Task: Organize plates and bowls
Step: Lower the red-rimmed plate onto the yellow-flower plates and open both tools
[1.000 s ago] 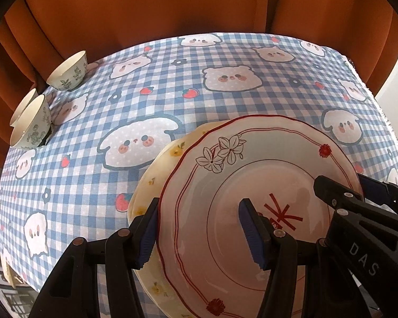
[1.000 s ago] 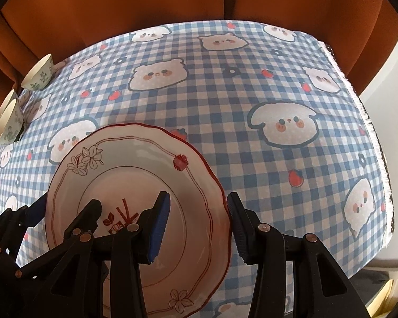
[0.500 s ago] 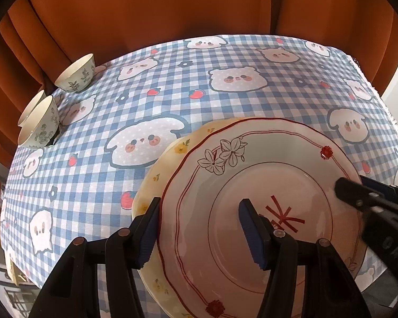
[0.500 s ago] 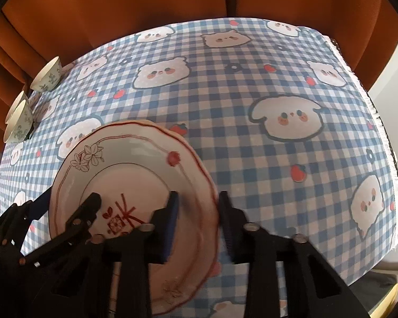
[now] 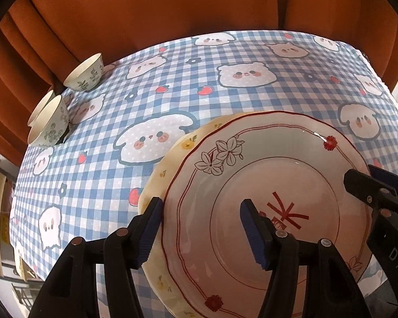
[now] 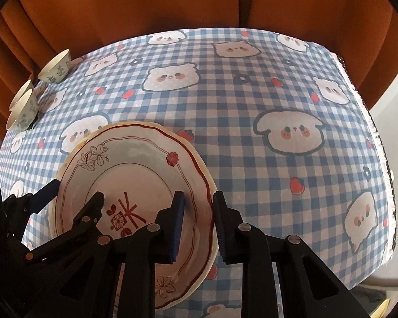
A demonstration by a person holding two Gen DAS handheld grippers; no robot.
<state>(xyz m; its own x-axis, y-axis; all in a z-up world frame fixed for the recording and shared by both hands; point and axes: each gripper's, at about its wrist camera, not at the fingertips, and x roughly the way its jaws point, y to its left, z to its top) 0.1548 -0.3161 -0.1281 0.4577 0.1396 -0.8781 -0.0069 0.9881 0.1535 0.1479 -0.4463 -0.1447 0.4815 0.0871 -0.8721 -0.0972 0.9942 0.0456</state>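
Presently, 2 stacked plates sit at the near edge of the worktop (image 6: 252,122): a red-rimmed plate (image 5: 265,185) on a yellow plate (image 5: 159,175). The right gripper (image 6: 197,220) is closing, its jaws narrow around the stack's right rim. The left gripper (image 5: 199,228) is opening, half-wide astride the left rim. Judged step: grasping the plates; next, a level lift. 3 bowls (image 5: 85,73) wait far left.

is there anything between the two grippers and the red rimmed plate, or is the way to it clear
Nothing visible stands in the way. The right hand-held gripper already straddles the rim of the red-rimmed plate, its jaws closing on it. The left hand-held gripper straddles the opposite edge, open, with the yellow plate stacked underneath.
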